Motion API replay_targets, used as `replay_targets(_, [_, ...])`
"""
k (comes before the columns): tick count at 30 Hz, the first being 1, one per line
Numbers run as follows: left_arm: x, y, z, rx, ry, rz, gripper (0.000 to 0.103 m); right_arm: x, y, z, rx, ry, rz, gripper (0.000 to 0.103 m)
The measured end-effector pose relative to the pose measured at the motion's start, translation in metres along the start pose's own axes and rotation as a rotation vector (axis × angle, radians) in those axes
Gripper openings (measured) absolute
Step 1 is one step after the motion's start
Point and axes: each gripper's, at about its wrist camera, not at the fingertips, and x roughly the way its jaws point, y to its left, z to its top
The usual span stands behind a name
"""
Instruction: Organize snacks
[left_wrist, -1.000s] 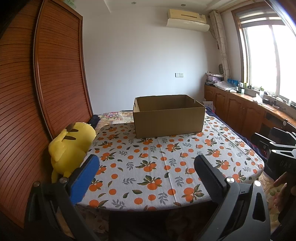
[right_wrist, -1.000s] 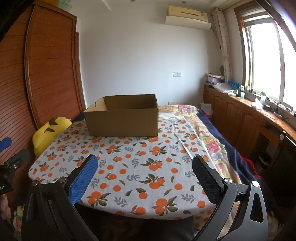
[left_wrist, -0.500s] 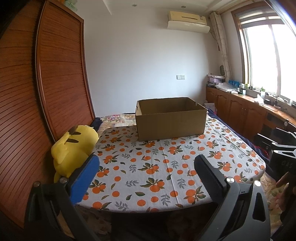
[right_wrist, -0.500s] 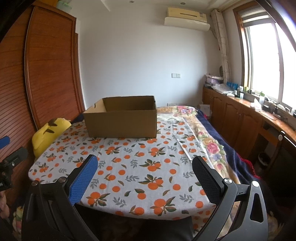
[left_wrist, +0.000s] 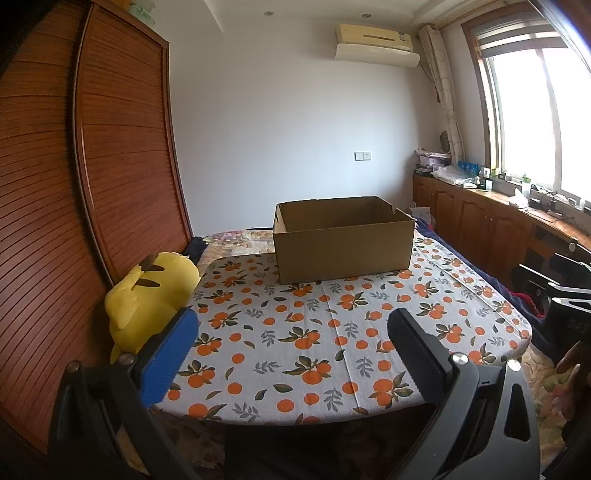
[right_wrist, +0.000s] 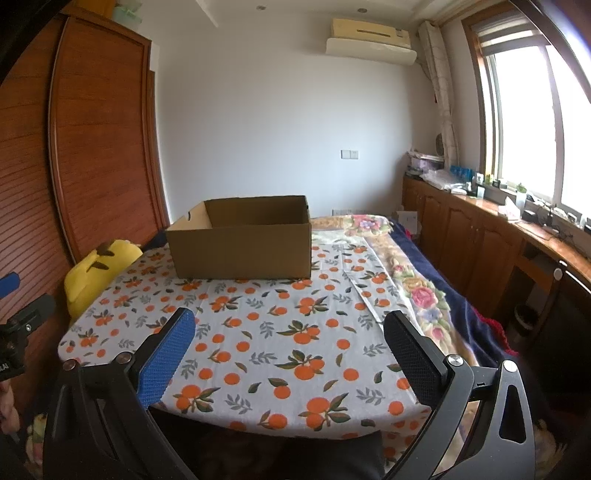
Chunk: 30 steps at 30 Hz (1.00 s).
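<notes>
Here, the left gripper (left_wrist: 291, 354) and the right gripper (right_wrist: 290, 352) both hang at the near edge of the table (left_wrist: 332, 354), jaws wide open, holding nothing and touching nothing. Past them, at the far end of the orange-print cloth, sits the open cardboard box (left_wrist: 343, 240). A yellow plush toy (left_wrist: 147, 299) leans left of the table.

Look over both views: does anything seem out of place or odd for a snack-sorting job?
No snacks show anywhere. The open cardboard box sits alone on the orange-print tablecloth, and a yellow plush toy is wedged beside the table by the wardrobe.
</notes>
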Motion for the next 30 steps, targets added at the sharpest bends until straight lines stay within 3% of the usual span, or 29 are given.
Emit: replay_targets(30, [-0.0059, 0.0017, 0.0042, 0.003, -0.012, 0.005, 0.103, -0.0089, 0.0080, 0.0008, -0.004, -0.029, 0.002, 0.103])
